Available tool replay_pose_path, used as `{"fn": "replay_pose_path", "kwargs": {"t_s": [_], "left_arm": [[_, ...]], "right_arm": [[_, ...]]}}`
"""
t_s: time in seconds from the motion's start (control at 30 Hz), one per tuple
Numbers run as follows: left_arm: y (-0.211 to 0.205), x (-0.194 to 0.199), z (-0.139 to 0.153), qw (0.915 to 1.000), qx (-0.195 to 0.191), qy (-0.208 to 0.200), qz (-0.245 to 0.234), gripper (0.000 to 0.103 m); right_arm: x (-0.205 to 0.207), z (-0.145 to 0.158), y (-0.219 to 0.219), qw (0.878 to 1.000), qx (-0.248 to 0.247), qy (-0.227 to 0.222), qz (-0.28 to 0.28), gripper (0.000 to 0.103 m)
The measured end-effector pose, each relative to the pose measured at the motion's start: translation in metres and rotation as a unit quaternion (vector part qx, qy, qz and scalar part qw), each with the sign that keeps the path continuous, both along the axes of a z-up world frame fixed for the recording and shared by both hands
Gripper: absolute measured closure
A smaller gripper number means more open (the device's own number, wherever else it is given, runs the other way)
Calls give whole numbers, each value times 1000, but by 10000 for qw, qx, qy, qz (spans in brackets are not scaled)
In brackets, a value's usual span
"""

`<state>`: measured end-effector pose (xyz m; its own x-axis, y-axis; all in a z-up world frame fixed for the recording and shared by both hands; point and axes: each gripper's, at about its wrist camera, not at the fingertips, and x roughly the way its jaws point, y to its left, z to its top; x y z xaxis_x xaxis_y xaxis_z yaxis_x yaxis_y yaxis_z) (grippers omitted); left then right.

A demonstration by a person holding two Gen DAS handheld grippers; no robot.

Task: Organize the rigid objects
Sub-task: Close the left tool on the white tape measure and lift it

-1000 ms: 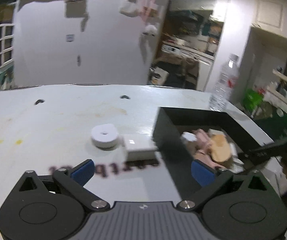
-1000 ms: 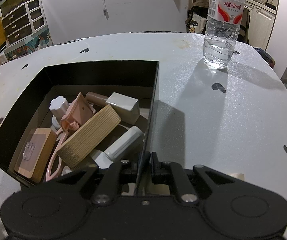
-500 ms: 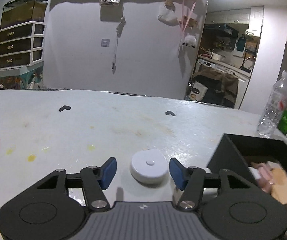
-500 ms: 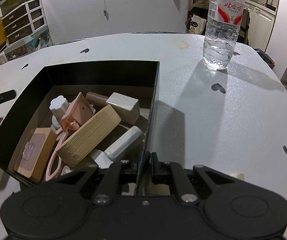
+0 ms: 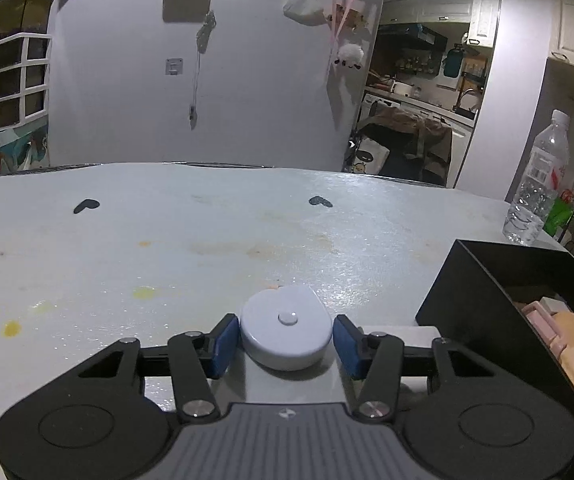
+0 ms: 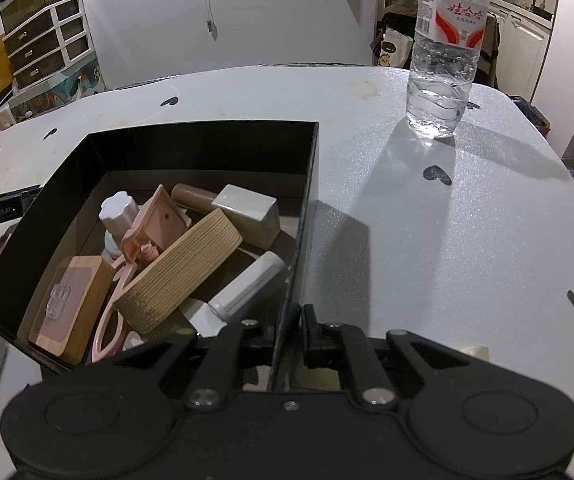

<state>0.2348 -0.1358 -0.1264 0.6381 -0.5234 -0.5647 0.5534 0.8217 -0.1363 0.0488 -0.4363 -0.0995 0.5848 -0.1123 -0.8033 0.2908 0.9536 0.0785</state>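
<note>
A white round disc [image 5: 287, 330] lies on the white table [image 5: 207, 248], between the blue pads of my left gripper [image 5: 286, 340]. The jaws are closing, and both pads meet the disc's sides. A white block [image 5: 401, 331] lies just behind the right finger. My right gripper [image 6: 293, 320] is shut on the near right wall of the black box [image 6: 191, 152]. In the box lie a ribbed wooden lid [image 6: 179, 268], pink pieces [image 6: 159, 224], a white tube [image 6: 247, 284] and a wooden pad [image 6: 67, 304]. The box [image 5: 487, 300] also shows at the right of the left wrist view.
A water bottle [image 6: 445, 52] stands at the table's far right, also the bottle [image 5: 537, 184] in the left wrist view. Black heart marks [image 5: 321, 201] and yellow stains dot the tabletop. Drawers and a kitchen lie beyond the table.
My left gripper has swung left from the box, come down over the white disc and narrowed its jaws around it. The right gripper and the box have not moved.
</note>
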Motion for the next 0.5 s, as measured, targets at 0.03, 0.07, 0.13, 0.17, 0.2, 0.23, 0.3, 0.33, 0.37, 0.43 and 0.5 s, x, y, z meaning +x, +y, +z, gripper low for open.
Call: {"fn": "replay_pose_path", "kwargs": {"t_s": [0.03,0.07,0.13,0.17,0.2,0.23,0.3,0.33,0.37,0.43,0.5], "left_arm": [[0,-2,1,9999,100,-57,-4,51],[1,-4,2,9997,201,-108,5,51],[9,-8,4,9995,308,-99,48,51],[15,-10,5,9995,316,-51,50,51],[22,-13,6,9994,334,-17,21,51],[28,-15,7,9993,366,1,-22,51],[39,-19,8,9991,411,9,-56,51],[42,-21,8,9991,410,-13,-43,51],[45,-22,6,9993,375,-40,-5,50],[46,-21,3,9995,309,-59,54,49],[41,-19,1,9992,360,-141,109,49]], "right_arm": [[0,0,0,10000,2,-7,-1,93],[0,0,0,10000,-12,-18,-12,93],[-1,-1,0,10000,4,-29,-16,93],[-1,-1,-1,10000,15,-37,-18,93],[-1,-1,-1,10000,25,-41,-20,93],[-1,-1,-2,10000,26,-43,-19,93],[-1,-1,-2,10000,14,-36,-11,93],[-1,-1,-2,10000,10,-33,-7,93],[-1,-1,-2,10000,6,-28,-1,93],[-1,-1,-1,10000,0,-18,8,93],[-1,-1,-1,10000,-9,-11,17,93]]}}
